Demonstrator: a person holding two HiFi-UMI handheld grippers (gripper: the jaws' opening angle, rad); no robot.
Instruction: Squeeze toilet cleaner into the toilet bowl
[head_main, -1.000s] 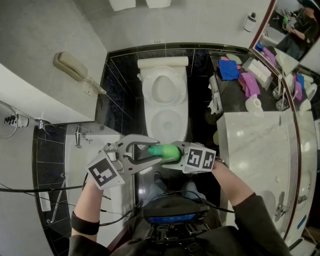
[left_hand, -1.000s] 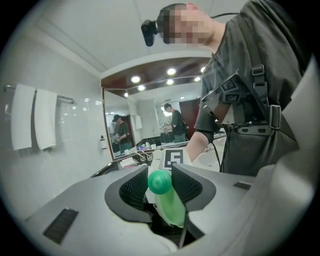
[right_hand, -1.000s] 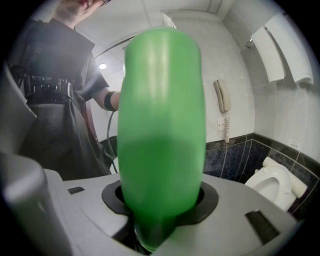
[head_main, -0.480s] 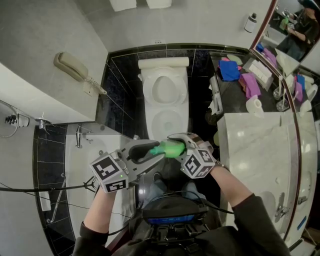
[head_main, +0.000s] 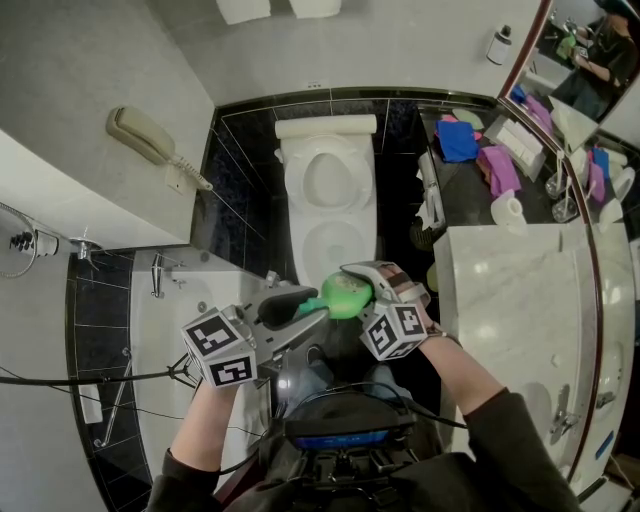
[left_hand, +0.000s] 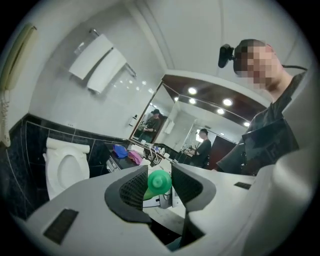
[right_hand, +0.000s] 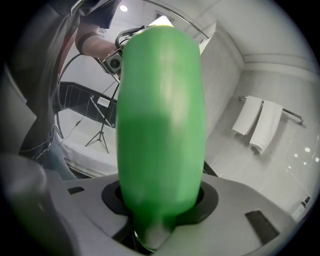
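Head view: the right gripper (head_main: 365, 285) is clamped on the fat part of the green cleaner bottle (head_main: 345, 296). The left gripper (head_main: 300, 304) is squeezed shut on the bottle's green cap (left_hand: 159, 182). The bottle lies sideways between the two grippers, with its cap pointing to the left one.

Below the grippers is the dark floor (head_main: 400, 210) of black shiny tiles. Left of the left gripper is a white bathtub (head_main: 190, 340) with a silver tap (head_main: 158, 272). Right of the right gripper is a pale marble counter (head_main: 510, 290).

Just past the grippers stands the white toilet (head_main: 330, 150). Its lid is up and the toilet bowl (head_main: 335, 240) is open. The bottle is near the bowl's front edge, on the person's side of it.

Further off, past the counter, lie a blue cloth (head_main: 458, 140), a purple cloth (head_main: 497, 165) and a toilet roll (head_main: 508, 208). A beige phone (head_main: 148, 134) hangs on the grey wall far to the left. A big mirror (head_main: 590, 60) is at the far right.
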